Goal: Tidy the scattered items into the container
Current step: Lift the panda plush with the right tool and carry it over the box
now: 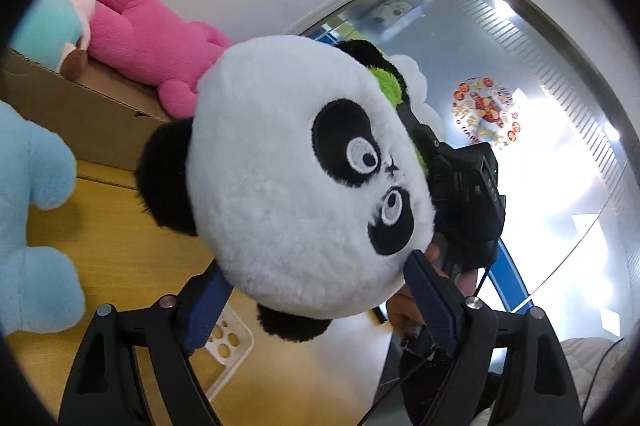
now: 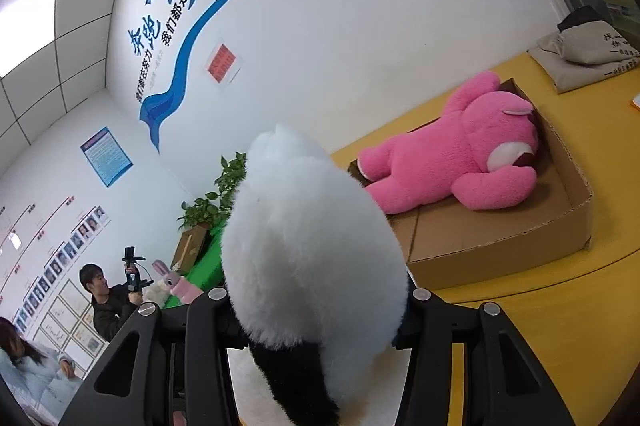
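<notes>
A panda plush [image 1: 296,178] is held in the air between both grippers. My left gripper [image 1: 316,290] is shut on its big white head, blue pads on either side. My right gripper [image 2: 316,310] is shut on its white and black body [image 2: 312,250], and also shows behind the panda in the left wrist view [image 1: 468,194]. The cardboard box [image 2: 500,246] sits on the yellow table [image 2: 560,326] with a pink bear plush [image 2: 472,162] lying inside. In the left wrist view the box [image 1: 80,110] also holds a doll with teal hair [image 1: 52,26].
A light blue plush [image 1: 32,218] lies on the table at the left, beside the box. A white perforated tray [image 1: 228,338] lies below my left gripper. A grey cloth bag [image 2: 588,54] sits at the table's far end. People sit at the lower left in the right wrist view.
</notes>
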`<state>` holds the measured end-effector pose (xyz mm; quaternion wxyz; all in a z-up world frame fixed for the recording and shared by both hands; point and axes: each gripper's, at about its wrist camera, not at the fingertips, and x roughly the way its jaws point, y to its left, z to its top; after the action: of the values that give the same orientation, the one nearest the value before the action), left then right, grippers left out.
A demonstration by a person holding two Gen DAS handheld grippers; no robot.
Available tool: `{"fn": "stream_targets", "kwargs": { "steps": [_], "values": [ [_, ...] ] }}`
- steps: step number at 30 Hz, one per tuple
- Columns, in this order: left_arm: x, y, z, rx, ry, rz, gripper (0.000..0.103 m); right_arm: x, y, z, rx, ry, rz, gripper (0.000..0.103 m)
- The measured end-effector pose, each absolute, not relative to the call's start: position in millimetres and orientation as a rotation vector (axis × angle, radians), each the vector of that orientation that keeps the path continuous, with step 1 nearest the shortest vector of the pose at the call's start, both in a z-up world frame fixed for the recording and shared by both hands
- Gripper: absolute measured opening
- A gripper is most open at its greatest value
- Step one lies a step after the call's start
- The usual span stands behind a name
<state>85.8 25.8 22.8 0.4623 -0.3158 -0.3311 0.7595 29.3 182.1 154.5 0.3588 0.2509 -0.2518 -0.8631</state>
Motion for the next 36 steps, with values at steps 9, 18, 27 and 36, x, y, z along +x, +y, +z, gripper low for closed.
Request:
{"fn": "stream_targets", "kwargs": {
  "steps": [9, 18, 27, 36],
  "values": [
    [81, 17, 6, -0.716, -0.938, 1.75, 0.088, 58, 185, 164, 0.63, -0.704, -2.182, 0.052],
    [89, 7, 26, -0.652, -0.95, 1.826, 0.092, 58, 170, 166, 0.617, -0.688, -2.142, 0.052],
    [82, -9, 92, -0.69, -0.747, 2.035, 0.081, 49, 166, 177, 0.56, -0.656, -2.159, 0.051],
    [25, -10, 178, -0.687, -0.452, 2.137, 0.079, 7, 164, 230, 0.393, -0.571, -2.244, 0.051]
  ]
}}
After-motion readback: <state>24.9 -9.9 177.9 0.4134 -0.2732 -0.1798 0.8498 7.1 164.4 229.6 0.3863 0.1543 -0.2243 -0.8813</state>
